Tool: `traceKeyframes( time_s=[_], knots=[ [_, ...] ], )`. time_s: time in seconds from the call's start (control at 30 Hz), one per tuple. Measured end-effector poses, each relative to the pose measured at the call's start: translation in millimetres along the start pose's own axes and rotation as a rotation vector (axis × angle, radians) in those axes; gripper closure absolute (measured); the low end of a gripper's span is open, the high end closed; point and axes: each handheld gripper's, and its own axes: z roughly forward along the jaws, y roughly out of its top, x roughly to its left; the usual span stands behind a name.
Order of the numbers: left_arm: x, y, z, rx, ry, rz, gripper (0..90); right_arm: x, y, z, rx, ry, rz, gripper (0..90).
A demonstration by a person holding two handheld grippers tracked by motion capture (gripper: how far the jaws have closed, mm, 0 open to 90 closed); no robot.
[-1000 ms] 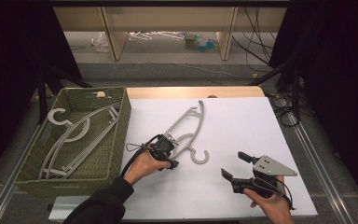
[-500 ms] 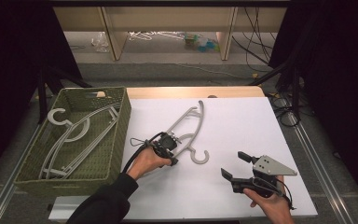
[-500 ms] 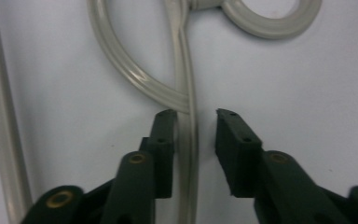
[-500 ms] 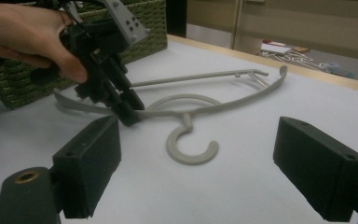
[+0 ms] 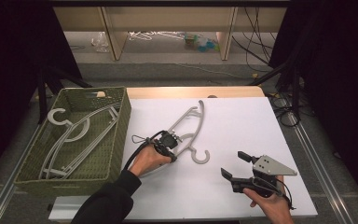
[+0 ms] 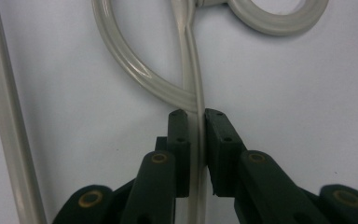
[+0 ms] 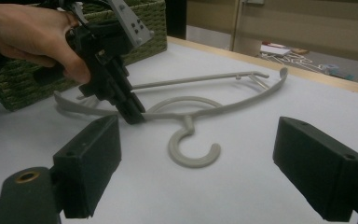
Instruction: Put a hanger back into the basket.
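The left gripper (image 6: 196, 154) is pinching the hanger (image 5: 186, 122) between narrow fingers; lifting toward the basket (image 5: 119, 140) likely follows. The right gripper (image 7: 209, 168) is waiting wide.

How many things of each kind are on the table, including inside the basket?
Grey hangers: 3, one on the white table, two in the basket
Green woven basket: 1
Total: 4
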Motion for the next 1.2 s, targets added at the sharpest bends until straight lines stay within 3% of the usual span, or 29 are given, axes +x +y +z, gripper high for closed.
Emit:
traceKeyframes(
  time_s=[0.13, 0.2, 0.3, 0.4, 0.47, 0.5, 0.63, 0.73, 0.8, 1.0, 1.2],
  knots=[
    [-1.8, -1.4, -0.3, -0.028, 0.002, -0.001, 81.2, -0.9, -1.3, 0.6, -0.006, -0.002, 0.009, 16.0],
    [0.1, -2.0, -3.1, -0.041, -0.017, 0.002, 81.2, -3.2, -1.0, 0.8, -0.023, -0.011, -0.014, 16.0],
    [-0.1, -3.1, -8.2, -0.091, -0.041, -0.037, 81.3, -2.0, -2.3, 1.3, -0.018, 0.008, 0.016, 16.0],
    [-0.7, -5.5, -15.9, -0.109, -0.062, -0.048, 81.3, -2.1, -1.6, -0.1, -0.007, -0.004, 0.007, 16.0],
    [-0.6, -7.7, -22.2, -0.117, -0.082, -0.048, 81.3, -2.2, -2.5, 1.1, -0.017, 0.005, 0.016, 15.9],
    [0.4, -8.4, -24.6, -0.122, -0.084, -0.038, 81.3, -2.7, -1.2, -1.8, 0.008, -0.007, 0.008, 16.0],
    [3.6, -13.5, -34.6, -0.151, -0.114, -0.055, 81.3, -2.9, -1.6, -2.0, 0.008, -0.008, 0.011, 16.0],
    [6.0, -18.6, -42.5, -0.167, -0.140, -0.052, 81.3, -3.8, -1.7, 0.3, -0.034, -0.006, 0.009, 15.9],
    [5.1, -21.9, -46.7, -0.190, -0.156, -0.060, 81.3, -4.4, -1.6, -2.1, -0.006, -0.013, 0.012, 15.9],
    [-7.6, -30.8, -56.1, -0.240, -0.199, -0.060, 81.3, -9.7, -2.5, -2.5, -0.015, -0.016, 0.012, 15.9],
    [-24.2, -45.7, -69.6, -0.273, -0.275, -0.047, 81.3, -21.7, -3.6, -4.6, 0.006, -0.043, 0.005, 16.6]
  ],
)
